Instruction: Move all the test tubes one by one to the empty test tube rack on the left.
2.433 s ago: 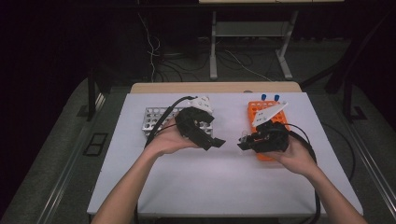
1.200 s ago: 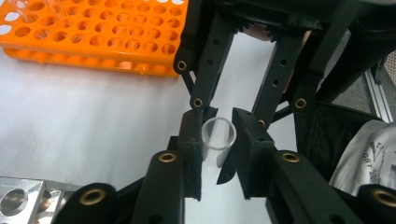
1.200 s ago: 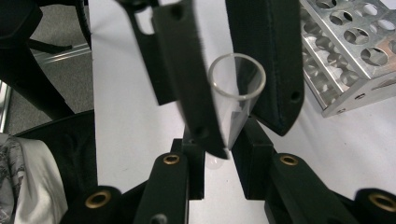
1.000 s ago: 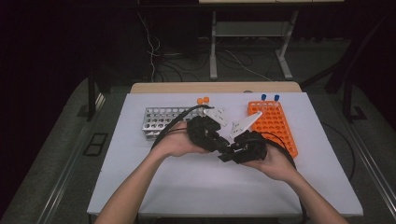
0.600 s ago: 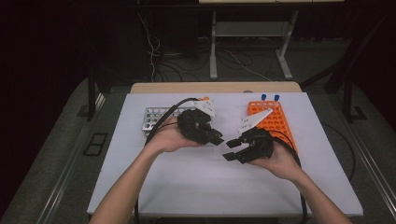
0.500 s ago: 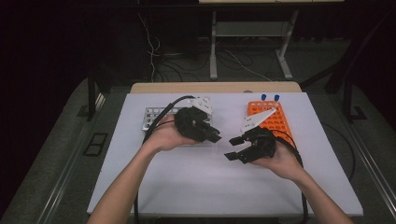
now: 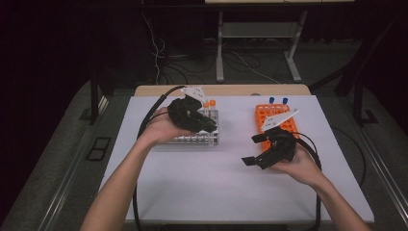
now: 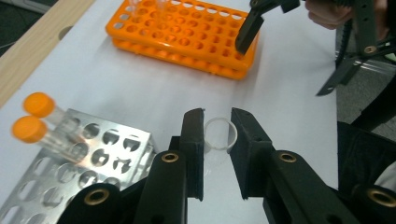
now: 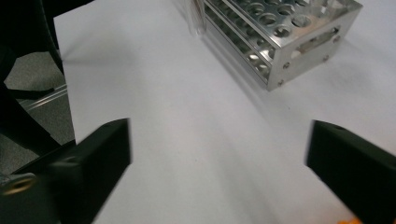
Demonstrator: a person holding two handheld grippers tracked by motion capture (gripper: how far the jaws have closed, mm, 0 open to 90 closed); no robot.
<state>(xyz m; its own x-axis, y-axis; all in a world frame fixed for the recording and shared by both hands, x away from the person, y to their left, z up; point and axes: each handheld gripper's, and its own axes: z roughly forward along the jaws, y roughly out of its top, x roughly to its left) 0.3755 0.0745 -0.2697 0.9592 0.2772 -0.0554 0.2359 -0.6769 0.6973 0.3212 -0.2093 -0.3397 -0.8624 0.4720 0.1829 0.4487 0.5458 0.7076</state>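
Left gripper [image 8: 217, 140], lower centre, clamps an uncapped clear tube [image 8: 219, 135] beside the metal rack [image 8: 93, 154], apparently not yet slotted; right gripper [image 7: 260, 150], jaws just opened wide, is empty.

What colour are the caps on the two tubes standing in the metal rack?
Orange. The two capped tubes stand in the silver metal rack; the left gripper view shows them best.

Orange rack [image 7: 274, 118], perhaps two blue-capped tubes [image 7: 277, 100]
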